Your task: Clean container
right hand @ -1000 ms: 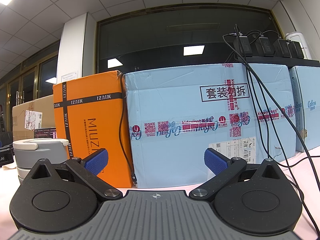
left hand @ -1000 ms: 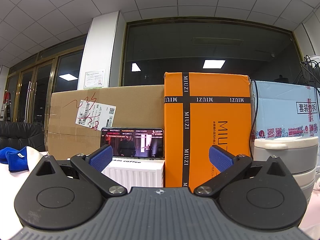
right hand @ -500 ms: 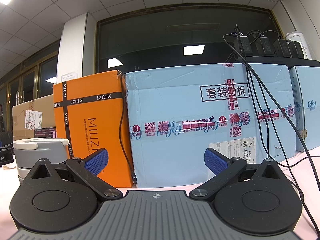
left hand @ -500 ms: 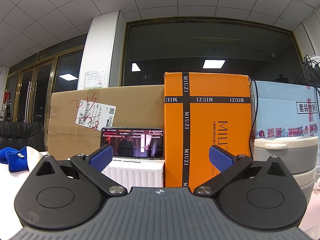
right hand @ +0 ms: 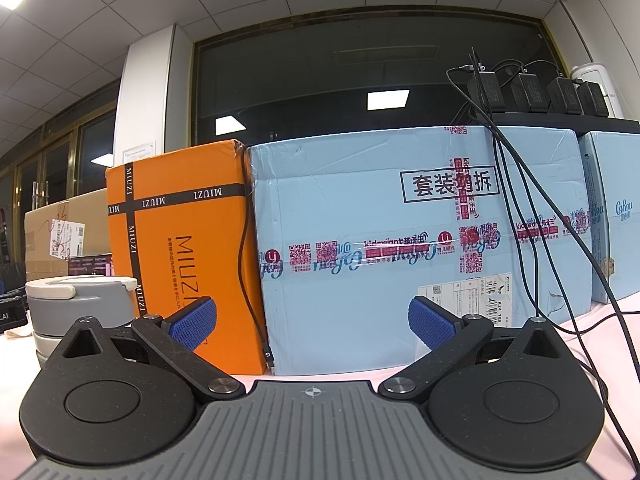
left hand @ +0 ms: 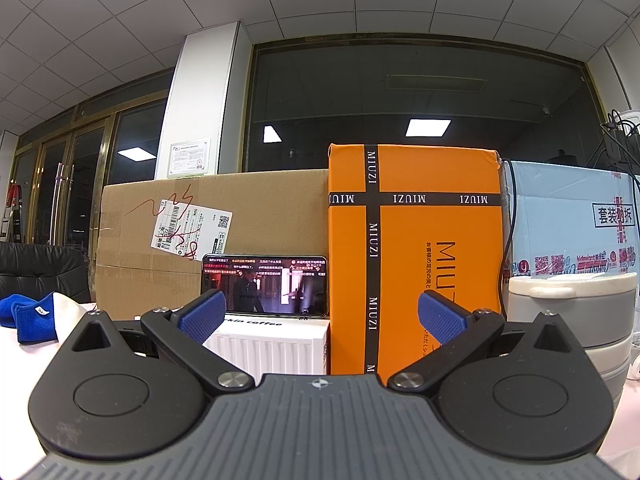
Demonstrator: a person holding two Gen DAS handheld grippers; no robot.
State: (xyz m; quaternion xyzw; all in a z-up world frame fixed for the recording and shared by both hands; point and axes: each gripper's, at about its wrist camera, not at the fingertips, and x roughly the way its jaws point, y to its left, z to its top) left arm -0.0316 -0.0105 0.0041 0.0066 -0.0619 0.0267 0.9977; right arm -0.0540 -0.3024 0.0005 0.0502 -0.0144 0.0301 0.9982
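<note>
Lettering is facing you on nearly every box. "MIUZI" is running along the black bands and down the face of the orange box (left hand: 416,256), which is standing upright between the brown cardboard box (left hand: 216,240) with its white shipping label (left hand: 191,233) scrawled in red and the light blue carton (right hand: 400,240). That carton is carrying a boxed line of Chinese characters, red QR codes, the word "kidswant" on tape, and a barcode label low on its right. A second blue carton (right hand: 612,216) beside it is showing a brand name too small to read. A phone (left hand: 265,286) playing video is leaning on the brown box, standing on a white box (left hand: 272,344) where "coffee" is readable.

Your left gripper (left hand: 320,316) is sitting with its blue pads spread wide, holding and touching nothing. Your right gripper (right hand: 313,322) is likewise spread wide and empty.

The stacked grey container (left hand: 576,320) with its white lid is standing on the pale surface (right hand: 16,364) just right of the orange box, off to the right of your left gripper and to the left of your right one. A blue cloth (left hand: 28,316) is lying far left. Black cables (right hand: 520,208) are hanging down over the blue carton from chargers (right hand: 536,94) on top.
</note>
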